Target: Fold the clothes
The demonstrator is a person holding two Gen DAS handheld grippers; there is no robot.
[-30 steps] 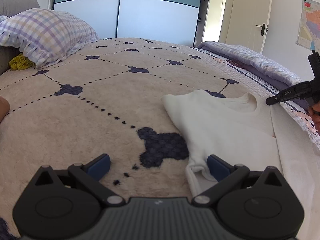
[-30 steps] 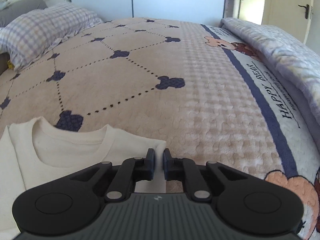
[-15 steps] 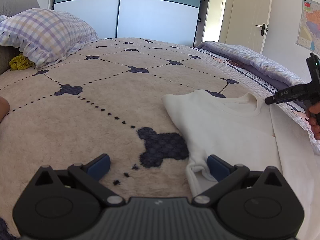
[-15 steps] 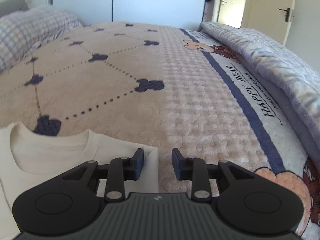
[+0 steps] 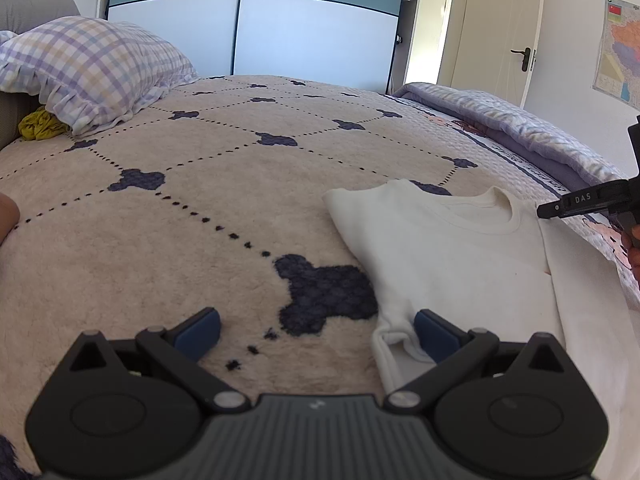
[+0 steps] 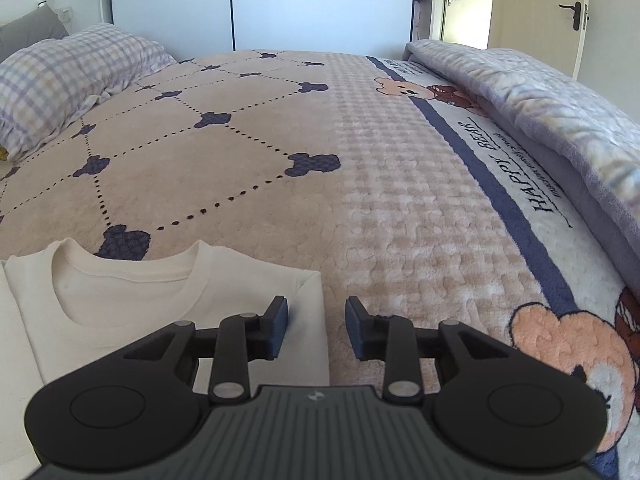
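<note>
A cream-white shirt [image 5: 448, 256] lies flat on the bed, neckline towards the far side. My left gripper [image 5: 316, 332] stands wide open low over the blanket, its right pad [image 5: 434, 334] against the shirt's bunched near-left corner. In the right wrist view the shirt [image 6: 120, 300] fills the lower left. My right gripper [image 6: 316, 326] is open, its left finger over the shirt's right shoulder corner and its right finger over the blanket. The pads press on nothing. From the left wrist view the right gripper [image 5: 546, 211] shows at the shirt's far right edge.
The bed wears a beige blanket [image 6: 400, 184] with dark clover marks and a bear border. A plaid pillow [image 5: 88, 68] and a yellow cloth [image 5: 38, 126] lie at the far left. A folded lilac quilt [image 6: 540, 112] runs along the right side. A hand [image 5: 634, 236] holds the right gripper.
The right gripper, shut at the shirt's shoulder corner a second ago, has opened and let the cloth go. It has shifted slightly. The left gripper has not moved.
</note>
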